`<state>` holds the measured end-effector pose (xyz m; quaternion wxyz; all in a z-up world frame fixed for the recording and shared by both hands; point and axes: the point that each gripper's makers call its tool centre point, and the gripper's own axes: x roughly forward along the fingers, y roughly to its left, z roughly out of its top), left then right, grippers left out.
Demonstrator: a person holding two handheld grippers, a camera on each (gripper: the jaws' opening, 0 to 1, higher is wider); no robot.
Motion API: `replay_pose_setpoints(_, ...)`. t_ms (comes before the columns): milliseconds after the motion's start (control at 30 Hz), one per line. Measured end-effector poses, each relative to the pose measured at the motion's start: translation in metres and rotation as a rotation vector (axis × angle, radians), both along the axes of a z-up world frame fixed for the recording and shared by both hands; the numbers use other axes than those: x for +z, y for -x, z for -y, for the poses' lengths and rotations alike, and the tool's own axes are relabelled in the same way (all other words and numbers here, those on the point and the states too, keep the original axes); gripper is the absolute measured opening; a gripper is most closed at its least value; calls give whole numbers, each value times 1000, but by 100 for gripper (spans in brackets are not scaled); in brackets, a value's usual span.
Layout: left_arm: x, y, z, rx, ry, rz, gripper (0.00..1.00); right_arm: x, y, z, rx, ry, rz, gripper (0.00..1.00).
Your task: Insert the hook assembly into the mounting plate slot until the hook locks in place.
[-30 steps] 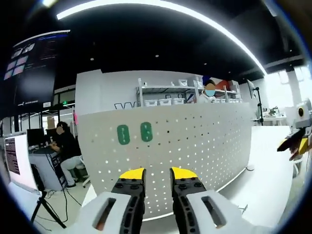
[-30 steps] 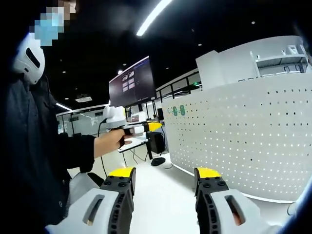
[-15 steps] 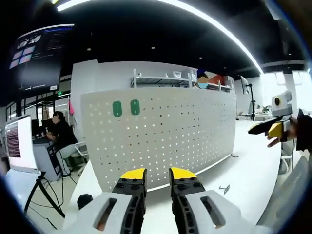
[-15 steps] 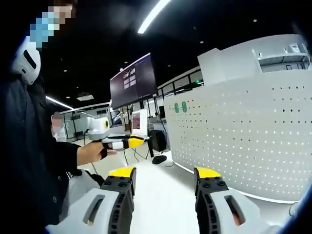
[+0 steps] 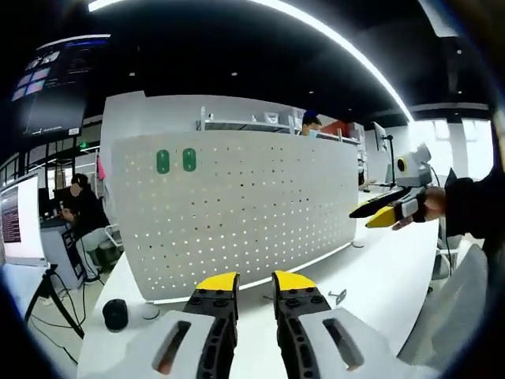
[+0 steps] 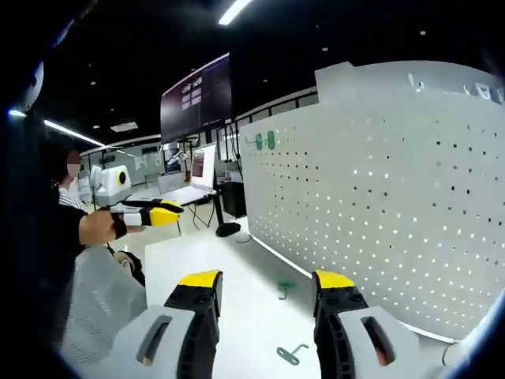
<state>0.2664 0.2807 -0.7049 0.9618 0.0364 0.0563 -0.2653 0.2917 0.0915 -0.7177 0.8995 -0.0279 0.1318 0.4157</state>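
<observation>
I am viewing a white pegboard (image 5: 237,213) standing upright on the white bench (image 6: 205,268), two green plates (image 5: 175,160) sitting at its upper corner. I am holding the left tool (image 5: 254,283) with jaws slightly apart and empty, and the right tool (image 6: 267,279) with jaws wide apart and empty. A black puck (image 5: 115,314) is sitting beside the board's end. Two hooks (image 6: 289,353) are lying loose on the bench, between the right jaws.
</observation>
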Motion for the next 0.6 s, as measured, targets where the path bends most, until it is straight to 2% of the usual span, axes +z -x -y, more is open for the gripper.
replay_pose_setpoints(267, -10, 6, 1, -14, 1, -18, 16, -32, -31, -45, 86, 4, -63, 43)
replay_pose_setpoints(600, -20, 9, 11, -50, 10, -50, 15, -74, -79, -66, 79, 88, -129, 42)
